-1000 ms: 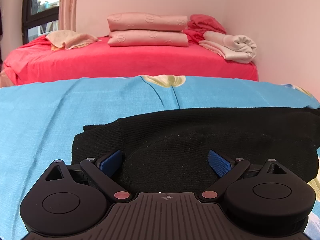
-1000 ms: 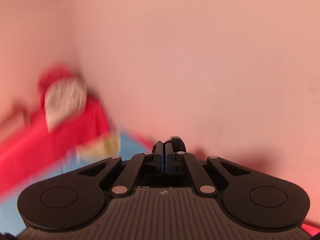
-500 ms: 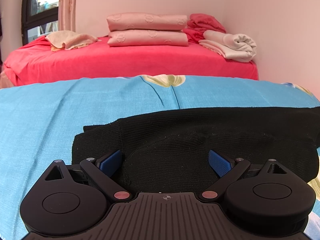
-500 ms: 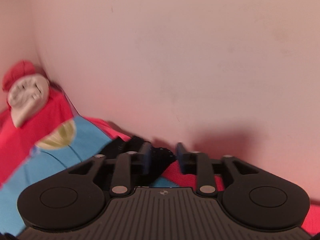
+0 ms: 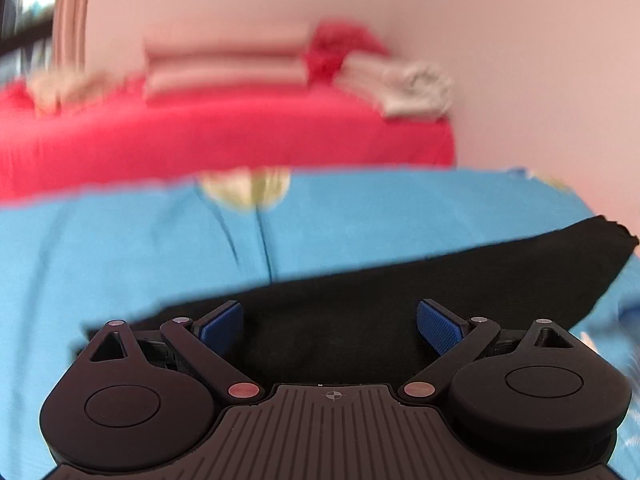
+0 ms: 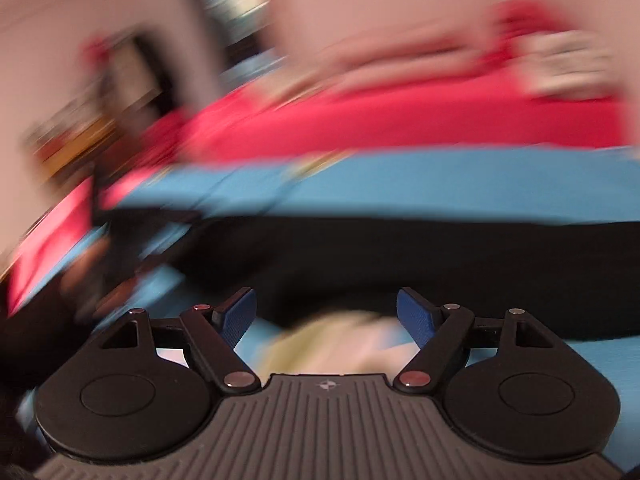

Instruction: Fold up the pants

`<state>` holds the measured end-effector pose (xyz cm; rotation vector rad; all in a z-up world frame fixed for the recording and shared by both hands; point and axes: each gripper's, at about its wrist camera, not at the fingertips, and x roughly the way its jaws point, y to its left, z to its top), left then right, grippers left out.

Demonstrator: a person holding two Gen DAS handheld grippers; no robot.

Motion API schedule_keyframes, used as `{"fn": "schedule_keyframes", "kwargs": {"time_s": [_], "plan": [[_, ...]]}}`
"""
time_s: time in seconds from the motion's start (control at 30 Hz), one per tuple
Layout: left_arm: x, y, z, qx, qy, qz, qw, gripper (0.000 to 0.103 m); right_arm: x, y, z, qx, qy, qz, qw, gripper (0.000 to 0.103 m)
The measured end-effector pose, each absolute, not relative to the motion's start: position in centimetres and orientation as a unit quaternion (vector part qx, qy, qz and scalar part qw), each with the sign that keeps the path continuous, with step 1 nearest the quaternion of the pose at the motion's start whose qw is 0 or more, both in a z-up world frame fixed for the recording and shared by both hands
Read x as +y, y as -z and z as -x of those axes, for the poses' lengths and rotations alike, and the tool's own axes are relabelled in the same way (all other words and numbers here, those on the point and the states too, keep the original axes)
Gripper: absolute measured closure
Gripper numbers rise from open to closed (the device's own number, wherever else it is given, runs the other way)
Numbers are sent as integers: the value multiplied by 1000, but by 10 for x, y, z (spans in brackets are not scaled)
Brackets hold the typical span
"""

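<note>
Black pants (image 5: 400, 292) lie stretched across a blue sheet (image 5: 120, 248); they also show in the right wrist view (image 6: 400, 256) as a dark band. My left gripper (image 5: 330, 324) is open and empty, low over the pants' near part. My right gripper (image 6: 326, 316) is open and empty, at the pants' near edge over a pale flower print. Both views are blurred by motion.
Behind the blue sheet is a red bed (image 5: 200, 136) with folded pink bedding (image 5: 228, 68) and a whitish towel (image 5: 408, 88) by the pink wall (image 5: 520, 60). A window and dark furniture (image 6: 120, 80) show blurred at left.
My right gripper opened, let go of the pants and swung from facing the wall to facing the bed. My left gripper shifted, and the pants' far end now lies slanted at the right.
</note>
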<state>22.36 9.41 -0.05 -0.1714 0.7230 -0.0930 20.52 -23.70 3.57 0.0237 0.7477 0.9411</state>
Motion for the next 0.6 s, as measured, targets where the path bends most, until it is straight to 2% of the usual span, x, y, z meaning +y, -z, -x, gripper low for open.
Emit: {"fn": "schedule_keyframes", "kwargs": {"time_s": [0.03,0.1,0.2,0.33,0.4,0.47,0.57,0.6], "plan": [[97,11,-229,365,45,100,925,0,-221,-32,-198,351,-461,0,815,24],[98,22,-223,328,44,98,939,0,-197,-20,-197,356,-484,12,799,24],[95,22,-221,324,42,91,941,0,-172,-1,-212,369,-489,10,791,28],[100,24,-220,318,45,104,941,0,-176,7,-235,344,-498,-116,787,28],[103,22,-219,316,45,107,942,0,-178,21,-250,371,-519,-172,750,29],[102,23,-219,315,45,105,942,0,-167,29,-247,432,-581,-156,672,28],[101,23,-219,314,42,105,943,0,-174,10,-239,373,-601,-107,699,29],[101,23,-220,314,41,104,943,0,-179,9,-248,369,-582,-131,712,24]]}}
